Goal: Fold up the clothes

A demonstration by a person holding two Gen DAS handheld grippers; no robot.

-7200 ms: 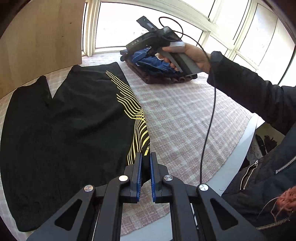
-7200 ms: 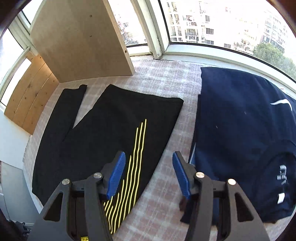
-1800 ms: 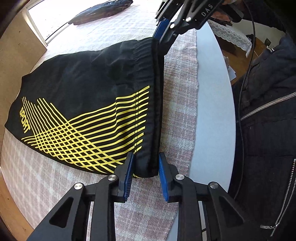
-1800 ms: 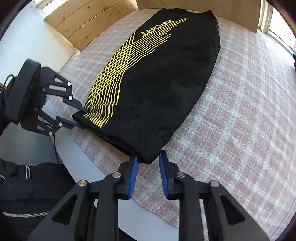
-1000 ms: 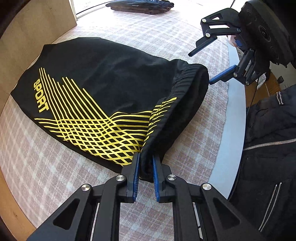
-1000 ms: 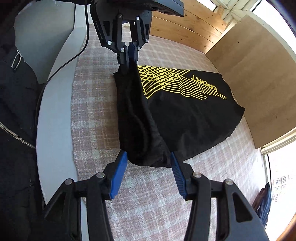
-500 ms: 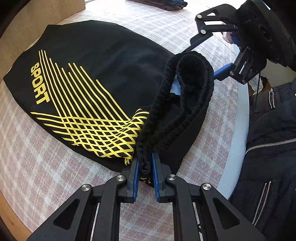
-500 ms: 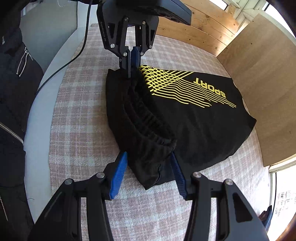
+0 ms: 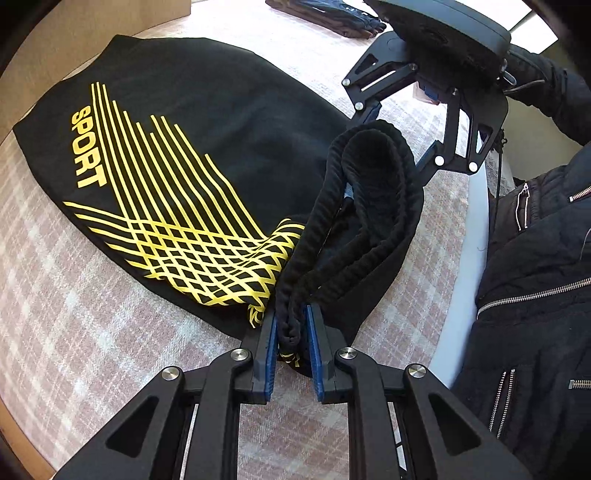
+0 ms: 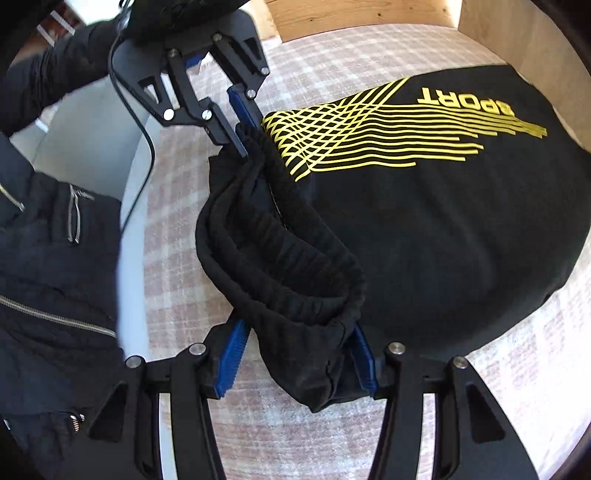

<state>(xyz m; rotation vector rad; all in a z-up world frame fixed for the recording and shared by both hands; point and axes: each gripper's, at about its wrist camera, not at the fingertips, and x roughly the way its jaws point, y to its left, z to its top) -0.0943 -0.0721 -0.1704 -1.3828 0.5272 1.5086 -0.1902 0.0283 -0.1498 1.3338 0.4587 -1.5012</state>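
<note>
Black shorts (image 9: pixel 229 122) with yellow stripes and the word SPORT lie on the checked tablecloth; they also show in the right wrist view (image 10: pixel 443 229). The ribbed waistband (image 9: pixel 373 184) is bunched and raised between the two grippers. My left gripper (image 9: pixel 291 332) is shut on one end of the waistband. My right gripper (image 10: pixel 295 354) is open, its blue pads (image 10: pixel 231 356) on either side of the other end of the waistband (image 10: pixel 295 273). The right gripper also shows in the left wrist view (image 9: pixel 391 147), and the left gripper in the right wrist view (image 10: pixel 240 125).
A pink checked cloth (image 9: pixel 74 314) covers the round white table, whose edge (image 9: pixel 476 229) runs on the person's side. Folded dark clothes (image 9: pixel 332 18) lie at the far end. Wooden panels (image 10: pixel 369 14) stand behind the table. The person's black jacket (image 9: pixel 535 277) is close by.
The two grippers have come closer together, so the waistband bunches up more. The right gripper has moved further around its end of the waistband and stays open. The left gripper stays shut.
</note>
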